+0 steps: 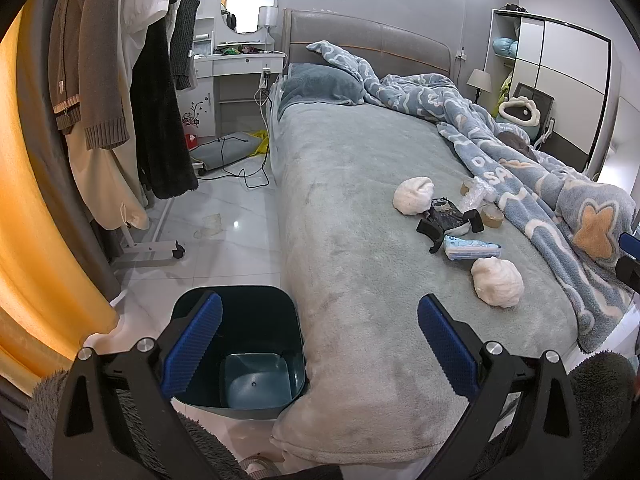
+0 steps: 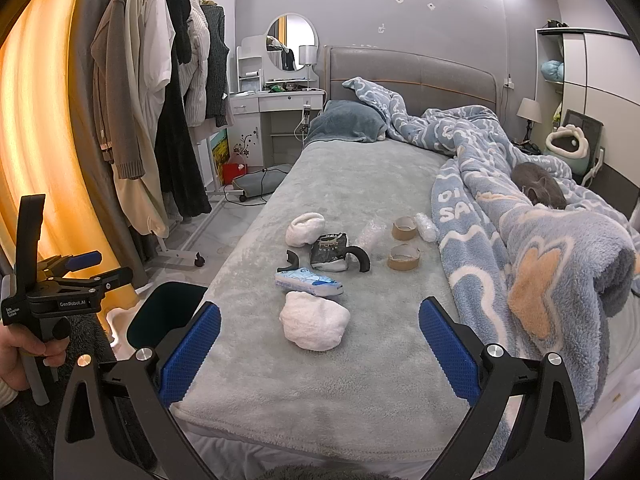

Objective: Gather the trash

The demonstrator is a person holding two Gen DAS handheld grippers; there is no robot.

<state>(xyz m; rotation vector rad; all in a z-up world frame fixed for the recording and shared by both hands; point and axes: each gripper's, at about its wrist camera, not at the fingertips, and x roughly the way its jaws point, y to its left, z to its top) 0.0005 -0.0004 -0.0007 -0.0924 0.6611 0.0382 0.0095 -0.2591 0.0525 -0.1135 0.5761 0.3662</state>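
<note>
while both claws hang released with nothing between their blue pads, the left gripper (image 1: pixel 320 344) sits over the foot corner of the bed (image 1: pixel 360 240), its left finger above the dark bin (image 1: pixel 240 344), which stands on the floor tight against the mattress side and looks empty. the right gripper (image 2: pixel 320 348) points up the grey bedspread from the foot end, jaws spread wide, and in its view a hand (image 2: pixel 24 356) at the left edge grips the other tool's handle.

nearest on the bed lies a crumpled white wad (image 2: pixel 314 326), and just beyond it, almost touching, a flat blue-and-white packet (image 2: pixel 308 282). behind that come a curved black piece (image 2: pixel 290 262), a small dark crushed wrapper (image 2: pixel 330 254) and a second curved black piece (image 2: pixel 360 258). to the right are two brown tape rings (image 2: pixel 404 258), one farther than the other, with clear crinkled plastic (image 2: pixel 370 236) and a white roll (image 2: pixel 426 226) near them. another white wad (image 2: pixel 305 228) lies at the left of the cluster.

a rumpled blue patterned blanket (image 2: pixel 540 240) covers the right side of the bed, and a grey cat (image 2: pixel 540 188) is curled on it. farther off are the pillow (image 2: pixel 348 124), the grey headboard (image 2: pixel 412 76), a white dresser with a round mirror (image 2: pixel 292 42), and a clothes rack (image 2: pixel 160 120) along the left wall.
</note>
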